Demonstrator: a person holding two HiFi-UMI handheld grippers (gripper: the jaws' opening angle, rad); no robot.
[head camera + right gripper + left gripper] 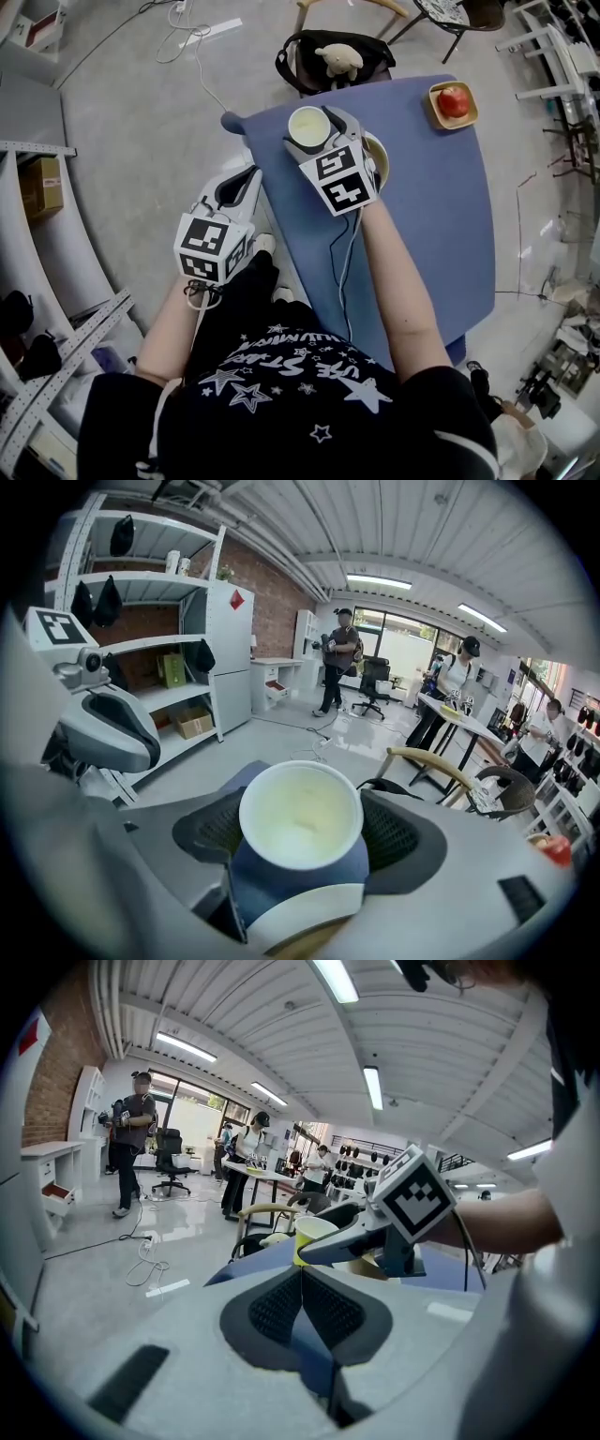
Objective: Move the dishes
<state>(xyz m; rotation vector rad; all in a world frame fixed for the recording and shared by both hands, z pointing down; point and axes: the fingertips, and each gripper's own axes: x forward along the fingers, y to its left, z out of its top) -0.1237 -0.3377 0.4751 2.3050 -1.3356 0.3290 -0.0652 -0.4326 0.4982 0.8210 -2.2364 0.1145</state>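
A pale yellow cup (309, 124) stands near the blue table's (441, 206) far left corner, and my right gripper (317, 134) is shut on it. In the right gripper view the cup (300, 808) fills the gap between the jaws, its empty inside facing the camera. A cream plate (379, 159) lies under that gripper, mostly hidden; its rim (300, 923) shows just below the cup. My left gripper (240, 186) hangs off the table's left edge above the floor, shut and empty. Its own view shows the pads (281, 1302) pressed together, with the cup (313, 1236) beyond.
A small wooden plate (437, 108) with a red apple (454, 100) sits at the table's far right corner. A black chair (302, 56) holding a plush toy (339, 60) stands behind the table. White shelving (28, 272) curves along the left. Several people stand far off.
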